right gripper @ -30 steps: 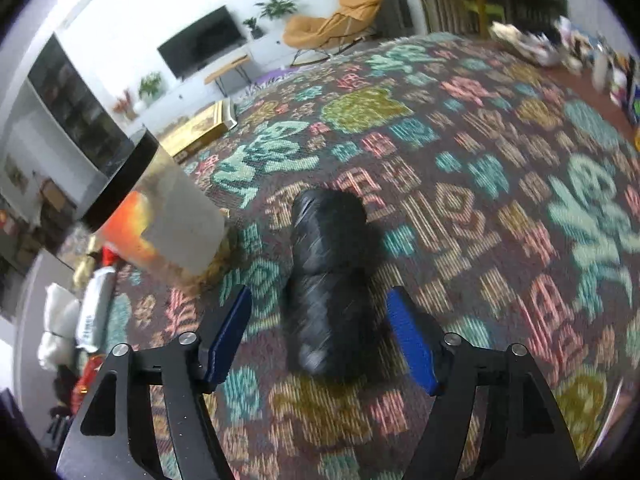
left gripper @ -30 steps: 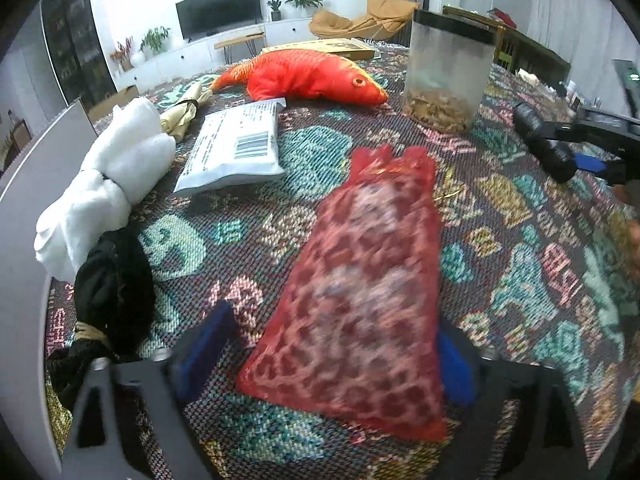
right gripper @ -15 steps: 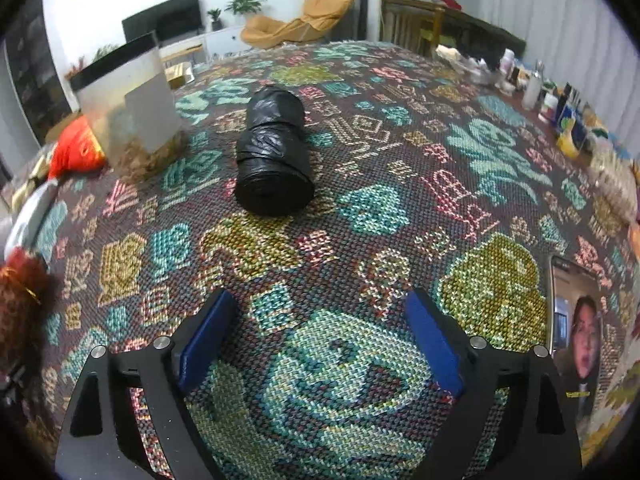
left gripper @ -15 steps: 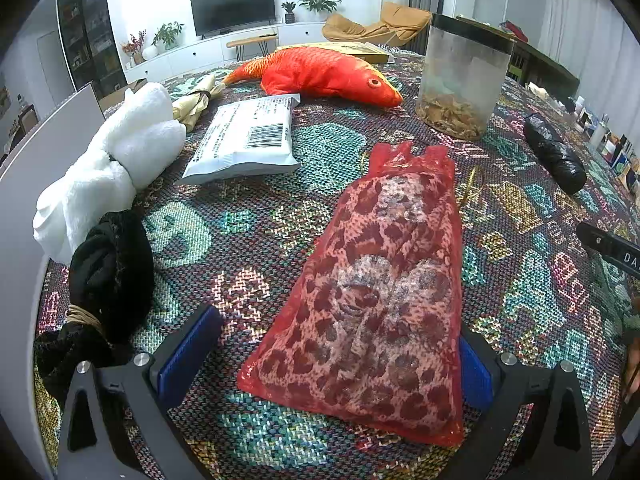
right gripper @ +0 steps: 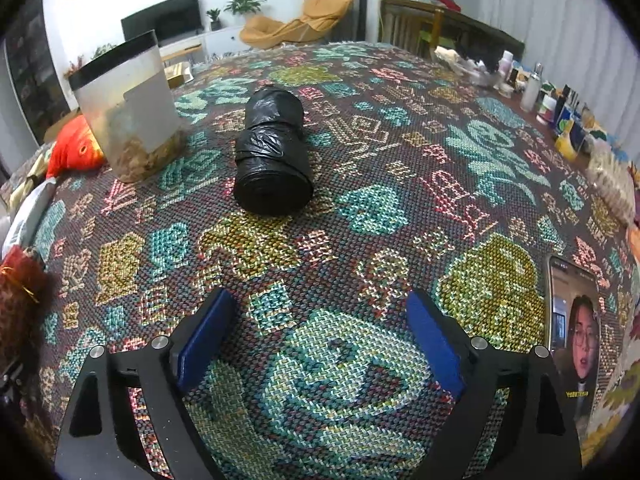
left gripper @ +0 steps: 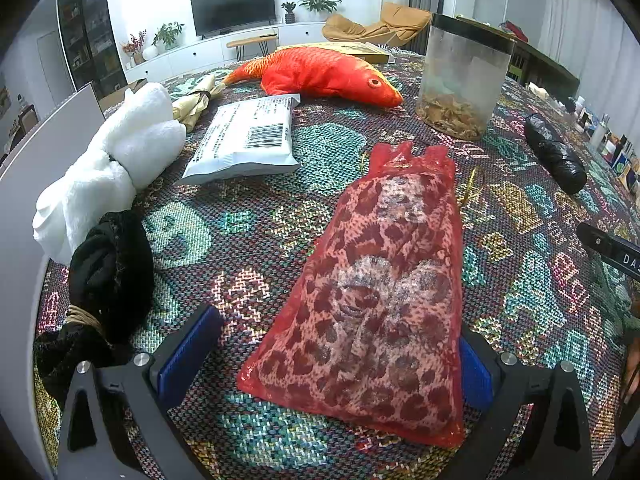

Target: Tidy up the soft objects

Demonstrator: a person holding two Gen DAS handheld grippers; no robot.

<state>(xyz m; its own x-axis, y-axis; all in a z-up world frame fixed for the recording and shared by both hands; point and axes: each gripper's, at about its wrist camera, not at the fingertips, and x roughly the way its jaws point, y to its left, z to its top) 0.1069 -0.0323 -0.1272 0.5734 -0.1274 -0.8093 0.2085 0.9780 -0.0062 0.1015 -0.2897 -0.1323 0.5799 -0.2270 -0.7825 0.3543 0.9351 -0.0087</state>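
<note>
- Lying flat on the patterned cloth (left gripper: 256, 224), the red net bag (left gripper: 380, 300) sits between the blue fingers of the left gripper (left gripper: 328, 352). Its tied top points to 12 o'clock.
- The left gripper is wide open. Its left finger (left gripper: 188, 352) stands apart from the bag. The right finger is mostly hidden behind the bag, so I cannot tell if it touches.
- The bag looks set down, not held.
- The black roll of bags (right gripper: 272, 156) lies on the cloth at 12 o'clock from the right gripper (right gripper: 320, 344), well apart from it.
- The right gripper has just been opening and is wide now. Nothing is between its fingers, only cloth.
- Other soft things sit at 9 to 12 o'clock of the left view: white towel (left gripper: 116, 160), black cloth bundle (left gripper: 108, 276), red toy fish (left gripper: 320, 72). They look gathered together on that side.
</note>
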